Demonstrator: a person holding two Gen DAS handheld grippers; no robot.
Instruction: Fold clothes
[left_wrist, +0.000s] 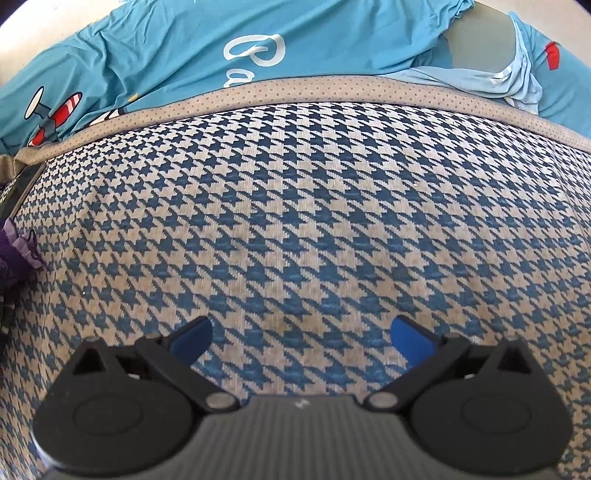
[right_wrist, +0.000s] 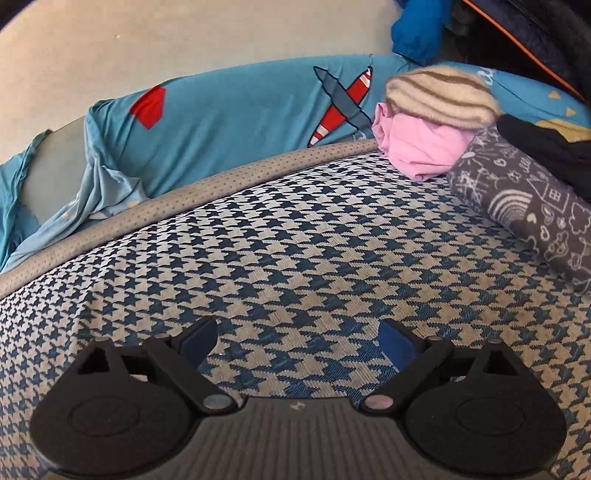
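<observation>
the teal shirt (left_wrist: 177, 48) with the red plane print is spread out past the far edge of the houndstooth cushion (left_wrist: 295, 221), long axis running left-right along the grey dotted piping (left_wrist: 332, 88), neck opening toward my right in the left cam. my left gripper (left_wrist: 301, 338) hangs over the cushion with fingers spread, nothing between them — same for the right gripper (right_wrist: 297, 339). in the right view there's a folded stack — pink garment (right_wrist: 417, 147) with a striped fuzzy one (right_wrist: 439, 96) on top, and a grey doodle-print roll (right_wrist: 524, 206) beside it. pale floor (right_wrist: 184, 40) behind.
</observation>
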